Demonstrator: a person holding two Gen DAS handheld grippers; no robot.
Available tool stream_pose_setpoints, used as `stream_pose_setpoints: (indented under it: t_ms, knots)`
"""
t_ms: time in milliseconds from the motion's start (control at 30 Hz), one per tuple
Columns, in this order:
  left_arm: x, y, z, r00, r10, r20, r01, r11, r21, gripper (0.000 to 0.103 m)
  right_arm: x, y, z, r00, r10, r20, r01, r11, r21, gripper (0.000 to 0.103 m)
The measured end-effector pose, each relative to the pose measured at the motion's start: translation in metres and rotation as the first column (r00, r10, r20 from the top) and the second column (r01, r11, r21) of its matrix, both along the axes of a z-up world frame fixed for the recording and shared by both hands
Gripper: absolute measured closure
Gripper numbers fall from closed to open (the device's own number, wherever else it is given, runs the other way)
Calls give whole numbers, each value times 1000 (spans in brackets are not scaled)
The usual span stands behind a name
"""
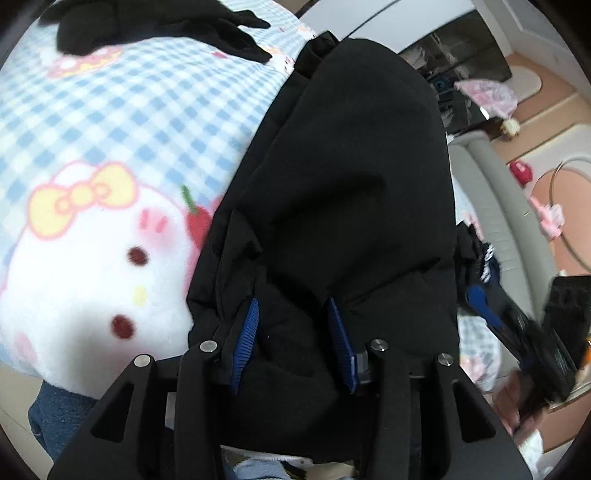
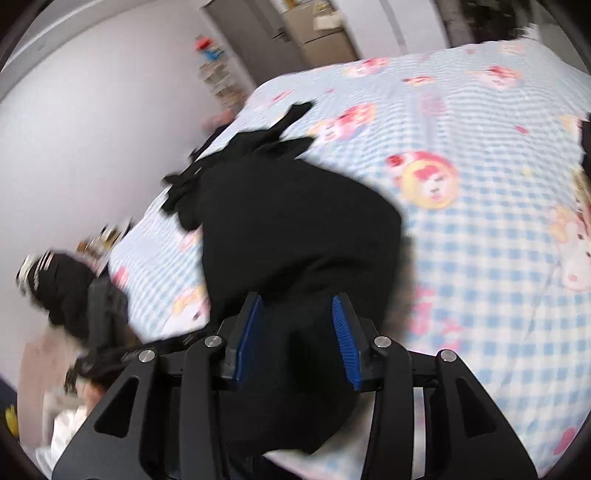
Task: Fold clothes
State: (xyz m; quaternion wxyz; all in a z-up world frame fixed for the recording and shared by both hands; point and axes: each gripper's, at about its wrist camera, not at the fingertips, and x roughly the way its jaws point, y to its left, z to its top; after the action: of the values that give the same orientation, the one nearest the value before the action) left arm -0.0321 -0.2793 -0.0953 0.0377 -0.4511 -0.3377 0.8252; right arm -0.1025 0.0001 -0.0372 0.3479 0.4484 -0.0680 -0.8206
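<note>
Two grippers flank one black garment [image 1: 343, 177], plain, thick and softly creased. We see it lying on the blue-checked cartoon bedspread [image 1: 122, 122], its long axis running from near us to the far side. Our left gripper [image 1: 295, 343] has cloth between partly parted blue pads; we cannot tell whether they press it. Our right gripper [image 2: 297, 339] looks the same. Another black garment [image 1: 155, 26] lies crumpled at the far left, and floor clutter sits right.
</note>
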Motion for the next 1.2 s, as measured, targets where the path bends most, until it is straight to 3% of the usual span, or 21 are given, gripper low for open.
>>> stream_pose_setpoints:
  t_ms: [33, 100, 200, 267, 333, 467, 600, 700, 933, 1067, 1200]
  knots:
    - [-3, 7, 1, 1000, -10, 3, 10, 1000, -20, 58, 7, -4, -4, 1000, 21, -5, -21, 999, 24, 61]
    - [-11, 16, -9, 1000, -15, 22, 15, 1000, 13, 55, 21, -12, -11, 998, 59, -13, -58, 996, 73, 60]
    - [-19, 29, -23, 1000, -20, 22, 19, 1000, 20, 55, 17, -15, -36, 1000, 9, -15, -6, 989, 147, 61]
    - [-20, 34, -25, 999, -26, 26, 25, 1000, 7, 55, 15, -17, -48, 1000, -7, -24, 12, 982, 189, 69]
    - [-20, 37, -22, 999, -36, 34, 36, 999, -1, 55, 16, -16, -54, 999, -10, -39, 18, 975, 223, 70]
    - [6, 24, 6, 1000, -3, -11, 3, 998, 67, 57, 24, 0, -36, 999, -9, -37, 14, 993, 117, 69]
    - [47, 17, 39, 990, 84, -112, -70, 990, 119, 55, 31, 34, -21, 999, -44, -10, 44, 999, 27, 52]
    - [67, 22, 57, 979, 93, -182, -63, 985, 164, 51, 40, 55, -13, 999, -42, 5, 42, 999, -23, 52]
    - [95, 30, 41, 973, 168, -156, -113, 943, 312, 41, 38, 56, -26, 998, -53, 40, 52, 998, 21, 47]
    - [118, 14, 58, 962, 223, -155, -176, 946, 271, 40, 29, 56, -41, 992, -91, 82, 87, 995, 47, 43]
    - [107, 36, 43, 982, 113, -154, -62, 951, 303, 41, 23, 47, -47, 992, -84, 90, 76, 993, 88, 42]
